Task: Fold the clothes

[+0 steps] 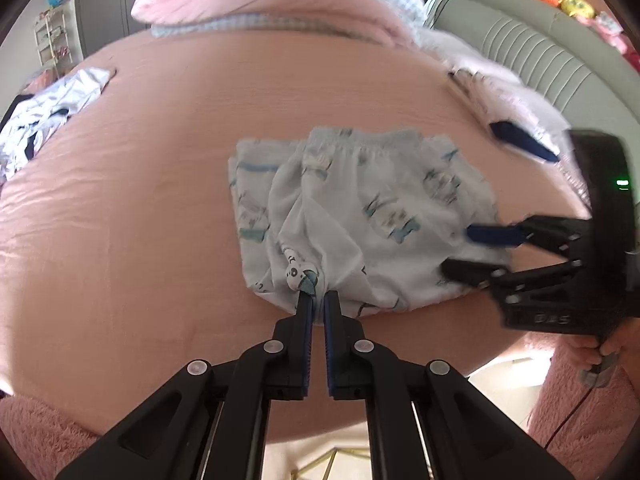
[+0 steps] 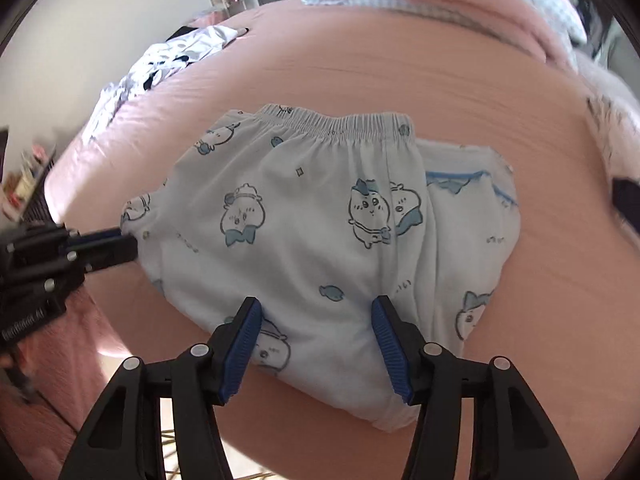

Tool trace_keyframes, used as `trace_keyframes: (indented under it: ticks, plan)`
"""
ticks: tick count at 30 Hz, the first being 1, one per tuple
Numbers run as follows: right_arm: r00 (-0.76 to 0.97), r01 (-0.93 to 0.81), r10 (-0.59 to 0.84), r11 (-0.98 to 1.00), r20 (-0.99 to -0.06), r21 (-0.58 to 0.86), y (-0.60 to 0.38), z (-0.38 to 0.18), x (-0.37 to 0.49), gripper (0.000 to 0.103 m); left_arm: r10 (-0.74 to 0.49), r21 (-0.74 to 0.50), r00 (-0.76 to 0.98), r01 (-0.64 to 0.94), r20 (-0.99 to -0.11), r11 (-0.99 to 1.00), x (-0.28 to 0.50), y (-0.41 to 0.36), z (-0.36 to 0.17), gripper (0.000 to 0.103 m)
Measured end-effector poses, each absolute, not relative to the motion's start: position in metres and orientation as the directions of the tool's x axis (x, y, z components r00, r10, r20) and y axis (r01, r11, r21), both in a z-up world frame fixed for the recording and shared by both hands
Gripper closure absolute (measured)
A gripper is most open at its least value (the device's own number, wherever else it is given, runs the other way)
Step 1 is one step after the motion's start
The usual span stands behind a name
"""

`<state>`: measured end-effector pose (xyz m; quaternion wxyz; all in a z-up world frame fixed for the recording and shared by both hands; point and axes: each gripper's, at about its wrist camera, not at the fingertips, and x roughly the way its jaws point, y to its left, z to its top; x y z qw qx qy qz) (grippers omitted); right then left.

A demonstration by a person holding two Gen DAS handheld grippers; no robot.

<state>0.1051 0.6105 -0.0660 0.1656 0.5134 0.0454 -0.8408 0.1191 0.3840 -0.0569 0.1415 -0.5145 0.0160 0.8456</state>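
Pale blue shorts [image 2: 304, 208] with cartoon prints and an elastic waistband lie on the pink bed sheet [image 1: 140, 200], the waistband on the far side. My left gripper [image 1: 318, 298] is shut on a bunched bit of the shorts' [image 1: 360, 208] near hem, and the cloth is drawn into folds toward its tips. In the right wrist view this left gripper [image 2: 124, 242] pinches the shorts' left edge. My right gripper [image 2: 316, 320] stands open low over the near hem, with flat cloth between its blue pads [image 2: 244, 336]. In the left wrist view the right gripper [image 1: 460, 252] sits at the shorts' right side.
A heap of white and dark clothes [image 1: 48, 120] lies at the bed's far left. A folded pink and checked quilt [image 1: 280, 4] lies at the back. A grey padded headboard [image 1: 540, 64] and white fluffy bedding [image 1: 512, 96] are on the right. A pink shaggy rug [image 1: 580, 400] lies below the bed's near edge.
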Motion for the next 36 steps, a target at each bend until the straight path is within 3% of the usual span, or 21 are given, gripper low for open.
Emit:
trace_keyframes:
  ticks: [4,6,10,14,17,19,23,26,28,33,36]
  plan:
    - [-0.449,0.319,-0.116,-0.947,-0.886,-0.037,0.619,-0.068,0.118,0.048,0.153,-0.087,-0.374,-0.188,-0.915,-0.978,0.118,0.367,-0.071,0.103]
    - [-0.456,0.283,-0.058,-0.956,-0.888,-0.083,0.626,-0.069,0.119,0.048,0.191,-0.15,-0.372,-0.138,-0.908,-0.979,0.117,0.35,-0.069,0.103]
    - [-0.448,0.241,-0.146,-0.97,-0.882,0.038,0.648,-0.056,0.124,0.048,0.313,-0.28,-0.443,-0.139,-0.84,-0.95,0.117,0.336,-0.044,0.103]
    - [-0.505,0.274,-0.215,-0.958,-0.836,0.081,0.641,-0.043,0.126,0.047,0.372,-0.261,-0.448,-0.291,-0.813,-0.92,0.108,0.373,-0.032,0.101]
    - [-0.464,0.28,-0.184,-0.959,-0.866,0.054,0.638,-0.054,0.122,0.047,0.364,-0.228,-0.383,-0.356,-0.849,-0.906,0.096,0.402,-0.05,0.1]
    - [-0.444,0.25,-0.132,-0.968,-0.886,0.019,0.647,-0.059,0.123,0.046,0.281,-0.156,-0.336,-0.353,-0.899,-0.922,0.091,0.408,-0.066,0.1]
    - [-0.412,0.14,-0.099,-0.989,-0.906,0.044,0.68,-0.057,0.122,0.045,0.309,-0.231,-0.338,-0.252,-0.889,-0.94,0.087,0.377,-0.061,0.1]
    - [-0.42,0.085,-0.054,-0.996,-0.906,0.019,0.696,-0.049,0.12,0.045,0.194,-0.114,-0.429,-0.205,-0.882,-0.972,0.083,0.366,-0.042,0.099]
    - [-0.451,0.077,-0.066,-0.996,-0.89,0.035,0.699,-0.036,0.117,0.045,0.261,-0.163,-0.451,-0.245,-0.853,-0.956,0.075,0.364,-0.033,0.099]
    - [-0.519,0.23,-0.114,-0.973,-0.847,-0.01,0.664,-0.009,0.095,0.045,0.267,-0.114,-0.449,-0.34,-0.853,-0.934,0.037,0.39,-0.037,0.099]
    - [-0.521,0.312,-0.096,-0.946,-0.848,-0.085,0.634,-0.019,0.079,0.045,0.285,-0.149,-0.396,-0.339,-0.873,-0.929,0.014,0.398,-0.051,0.099]
